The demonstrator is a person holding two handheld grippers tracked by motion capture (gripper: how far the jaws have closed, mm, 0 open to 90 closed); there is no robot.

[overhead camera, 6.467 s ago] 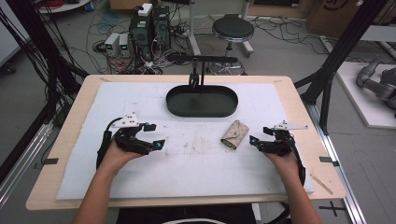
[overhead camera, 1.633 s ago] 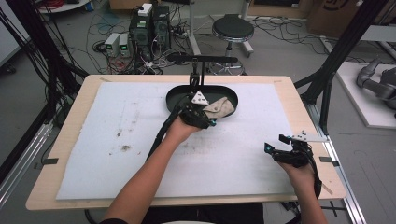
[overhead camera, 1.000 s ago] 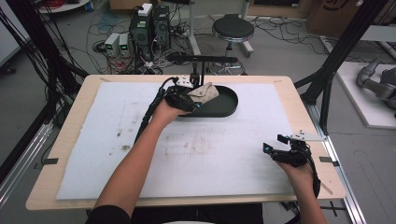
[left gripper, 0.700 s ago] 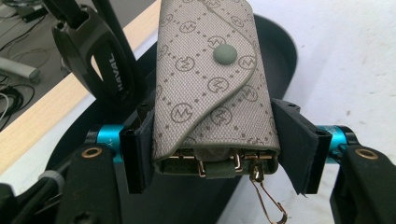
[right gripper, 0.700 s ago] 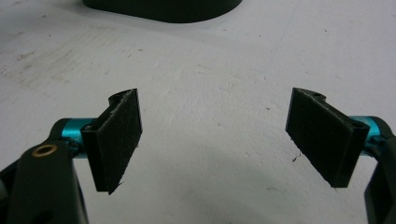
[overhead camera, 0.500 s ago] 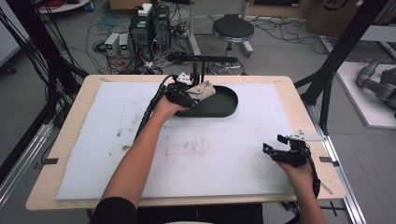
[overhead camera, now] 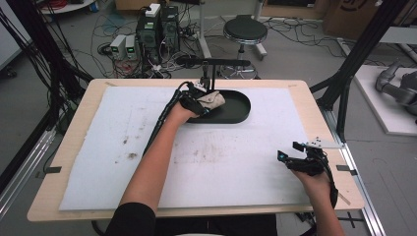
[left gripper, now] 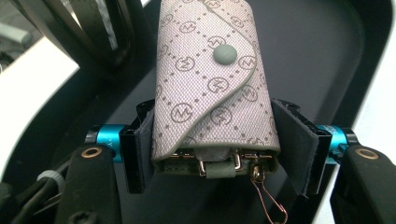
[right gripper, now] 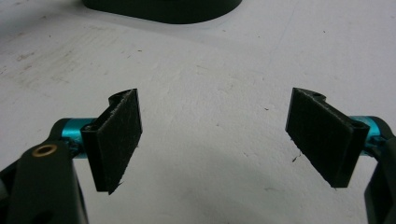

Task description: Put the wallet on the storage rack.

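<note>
A beige monogram key pouch [left gripper: 210, 88] with a snap button and a small metal clasp at its end is clamped between the pads of my left gripper [left gripper: 215, 149]. In the high view the left gripper [overhead camera: 204, 104] holds the pouch [overhead camera: 214, 98] low over the left end of the black oval tray [overhead camera: 235, 110]. The tray's dark floor [left gripper: 317, 56] lies right behind the pouch. My right gripper [overhead camera: 289, 151] rests near the table's front right with its jaws wide apart. Between its pads [right gripper: 116, 140] I see bare white mat.
A stained white mat [overhead camera: 206, 157] covers the wooden table. A black stand with a horizontal bar [overhead camera: 216, 63] rises just behind the tray. The tray's near rim [right gripper: 163, 9] shows far ahead of the right gripper. Cables, boxes and a stool stand on the floor beyond.
The pouch, once lying on the mat at the right, is now in the left gripper. Over the last second that hand sank with it toward the tray's left end. The right hand stayed put.
</note>
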